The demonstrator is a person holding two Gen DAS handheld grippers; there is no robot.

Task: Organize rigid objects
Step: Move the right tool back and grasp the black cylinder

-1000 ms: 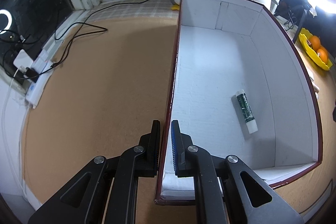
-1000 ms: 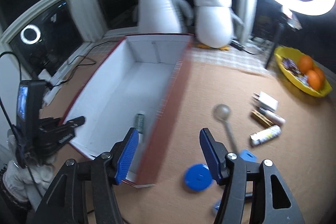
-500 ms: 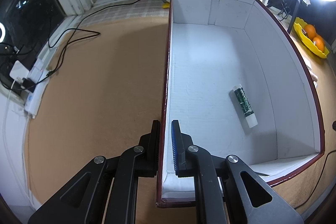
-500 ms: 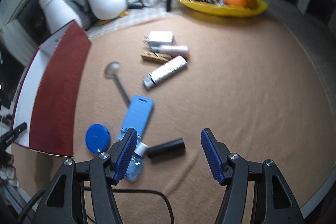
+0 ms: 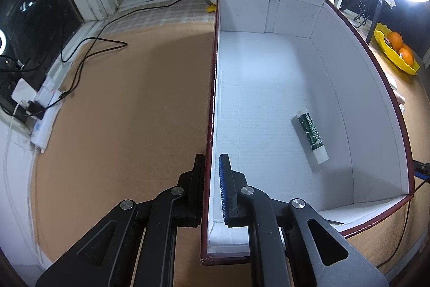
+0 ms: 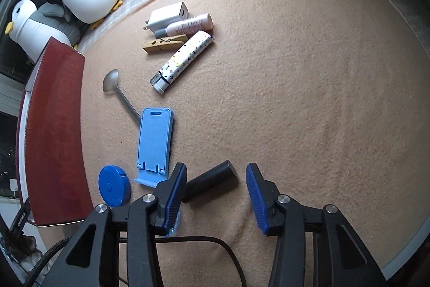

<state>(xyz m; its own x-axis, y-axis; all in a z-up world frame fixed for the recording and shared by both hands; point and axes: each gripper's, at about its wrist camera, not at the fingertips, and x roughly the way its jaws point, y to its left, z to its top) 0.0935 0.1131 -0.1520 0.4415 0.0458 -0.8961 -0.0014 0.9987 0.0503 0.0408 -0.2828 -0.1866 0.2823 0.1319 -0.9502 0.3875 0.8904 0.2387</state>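
We see a short black cylinder (image 6: 211, 184), matte and plain, lying on the tan table (image 6: 309, 88). Its long axis slants from near-left to far-right. It sits between our right gripper (image 6: 216, 195) fingers, its near end by the left pad, and the jaws are closing without pressing yet. Our left gripper (image 5: 212, 188) is clamped on the box (image 5: 376, 88) wall.

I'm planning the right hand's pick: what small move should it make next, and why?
Probably finish closing the right gripper on the black cylinder. Its jaws are closing with the cylinder between them, apparently not yet pressed on it. The left gripper is shut on the box wall, steadying the box, which holds only a lip balm tube.
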